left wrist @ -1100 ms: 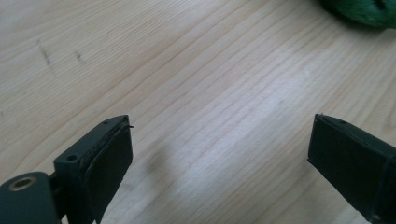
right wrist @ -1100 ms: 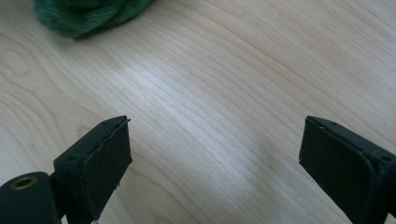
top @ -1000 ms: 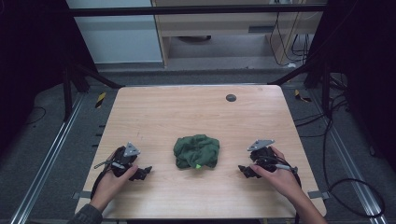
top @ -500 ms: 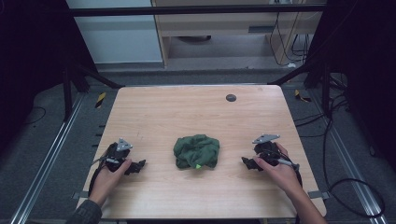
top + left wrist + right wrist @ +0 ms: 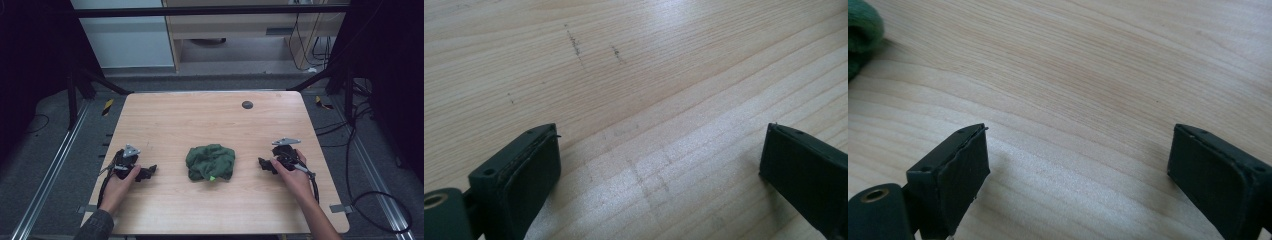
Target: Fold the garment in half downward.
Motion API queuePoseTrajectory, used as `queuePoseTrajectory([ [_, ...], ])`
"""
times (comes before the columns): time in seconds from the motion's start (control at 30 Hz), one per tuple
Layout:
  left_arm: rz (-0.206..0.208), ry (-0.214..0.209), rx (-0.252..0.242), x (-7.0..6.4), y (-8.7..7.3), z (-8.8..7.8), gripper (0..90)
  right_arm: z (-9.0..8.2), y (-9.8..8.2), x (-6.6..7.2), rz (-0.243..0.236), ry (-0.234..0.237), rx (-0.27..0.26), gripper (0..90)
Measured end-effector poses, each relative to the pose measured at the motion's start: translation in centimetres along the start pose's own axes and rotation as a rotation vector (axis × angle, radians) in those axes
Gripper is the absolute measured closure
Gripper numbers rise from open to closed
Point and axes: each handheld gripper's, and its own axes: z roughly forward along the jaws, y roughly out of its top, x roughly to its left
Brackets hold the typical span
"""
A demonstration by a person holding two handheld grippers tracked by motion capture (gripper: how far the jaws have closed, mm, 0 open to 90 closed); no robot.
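From up top my feed is pretty dim, only the desk (image 5: 210, 125) is lit and everything around it drops to near black. Both gripper views are way brighter, with even soft light and no glare. The fingers (image 5: 519, 175) look soft and blurry up close, with faint shadows on the wood just beneath them.

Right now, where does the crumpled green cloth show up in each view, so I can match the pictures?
High view: the green cloth lies at the table's middle front, between both tongs, touching neither.
Left gripper view: not in it; bare wooden tabletop between open jaws.
Right gripper view: a sliver of it at the top left corner.
Shared landmark: the light wood grain.
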Motion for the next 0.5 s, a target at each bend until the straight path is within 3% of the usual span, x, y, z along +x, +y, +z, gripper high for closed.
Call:
queuePoseTrajectory([
  [0.17, 0.0, 0.0, 0.002, -0.02, 0.05, 0.08, 1.5, 0.55, -0.04, 0.21, 0.015, -0.033, -0.031, 4.8],
  [0.23, -0.003, 0.004, 0.004, -0.08, 0.09, 0.13, 0.6, 0.81, 0.13, 0.28, 0.035, -0.048, -0.017, 0.2],
  [0.5, -0.02, 0.019, 0.007, -0.28, 0.17, 0.23, 0.0, 0.93, 0.2, 0.39, 0.076, -0.097, -0.019, 0.2],
])
